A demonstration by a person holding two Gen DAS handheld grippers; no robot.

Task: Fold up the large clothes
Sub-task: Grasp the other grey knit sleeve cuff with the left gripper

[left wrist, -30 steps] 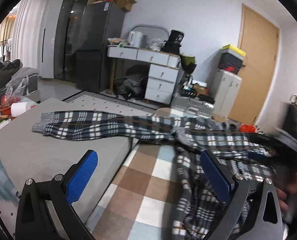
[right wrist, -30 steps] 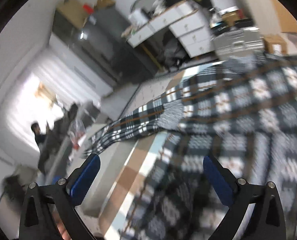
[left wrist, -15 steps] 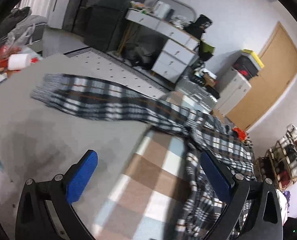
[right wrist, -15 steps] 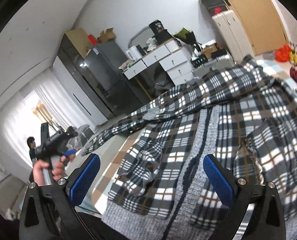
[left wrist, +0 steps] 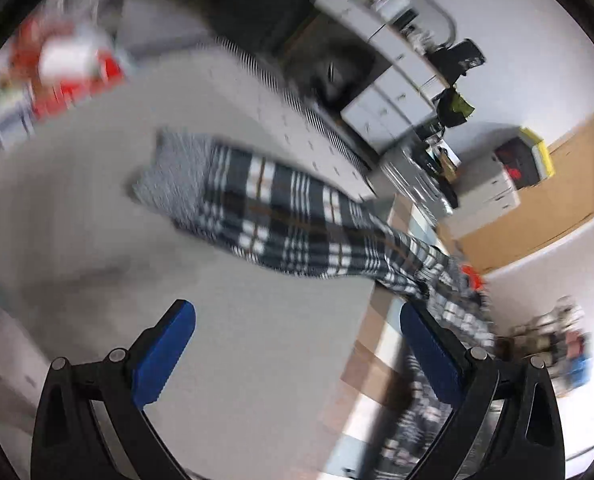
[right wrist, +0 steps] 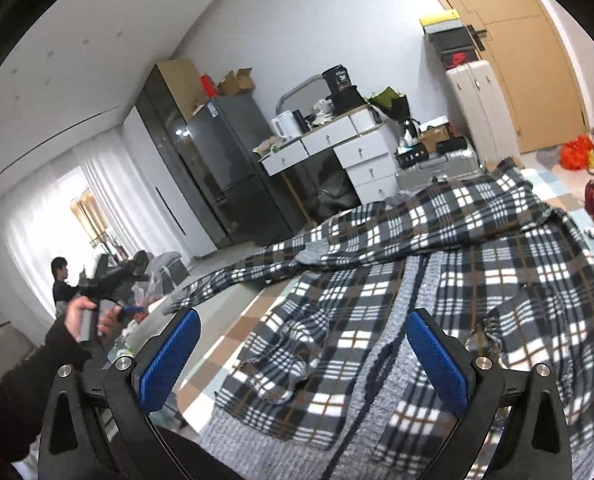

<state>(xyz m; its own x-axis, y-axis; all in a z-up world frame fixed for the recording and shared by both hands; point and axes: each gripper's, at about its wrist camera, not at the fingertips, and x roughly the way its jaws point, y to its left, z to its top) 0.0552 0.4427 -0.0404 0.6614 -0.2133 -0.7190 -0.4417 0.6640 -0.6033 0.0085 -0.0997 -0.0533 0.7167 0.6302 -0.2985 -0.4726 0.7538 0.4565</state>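
A large plaid jacket [right wrist: 437,276] in black, white and brown with grey knit trim lies spread over a checked cover [right wrist: 233,328]. One sleeve [left wrist: 281,216] stretches out onto a grey surface [left wrist: 257,360], ending in a grey cuff [left wrist: 169,176]. My left gripper [left wrist: 297,332] hovers open above the grey surface, short of the sleeve, nothing between its blue pads [left wrist: 165,352]. My right gripper [right wrist: 303,352] is open over the jacket's front near the grey hem [right wrist: 393,408]. In the right wrist view a hand [right wrist: 83,318] holds the left gripper at far left.
A white desk with drawers [right wrist: 337,152], a dark fridge [right wrist: 225,168], a suitcase [right wrist: 437,168] and a white cabinet [right wrist: 477,104] stand behind. Red and white clutter [left wrist: 69,64] sits past the grey surface. A seated person [right wrist: 63,280] is by the curtains.
My left gripper has swung left and tilted down toward the sleeve's cuff; its view is blurred by motion. My right gripper has settled over the jacket's front, both still open.
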